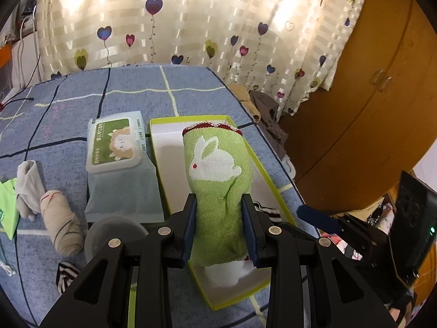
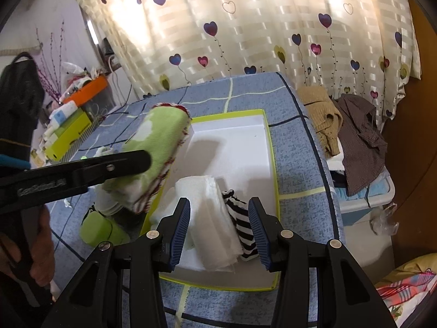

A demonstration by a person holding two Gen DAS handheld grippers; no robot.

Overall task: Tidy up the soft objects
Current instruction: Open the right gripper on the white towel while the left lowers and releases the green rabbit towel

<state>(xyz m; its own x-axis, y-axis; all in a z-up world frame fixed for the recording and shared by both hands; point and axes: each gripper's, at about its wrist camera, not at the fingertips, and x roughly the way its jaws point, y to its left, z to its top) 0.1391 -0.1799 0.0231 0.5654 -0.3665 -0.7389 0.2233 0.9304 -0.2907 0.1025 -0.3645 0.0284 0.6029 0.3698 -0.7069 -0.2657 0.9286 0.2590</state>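
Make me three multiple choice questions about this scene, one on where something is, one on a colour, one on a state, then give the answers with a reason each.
1. Where does the wet-wipes pack lie?
A. inside the box
B. on the blue cover left of the box
C. on the wardrobe

2. What colour is the rabbit on the green cloth roll?
A. white
B. red
C. black

3. What is the left hand-held gripper doing?
A. hanging open
B. shut on nothing
C. holding the green cloth roll above the box

Answers:
1 B, the pack rests on the cover beside the box's left wall.
2 A, a white rabbit with a red eye shows.
3 C, both pads press the roll's sides.
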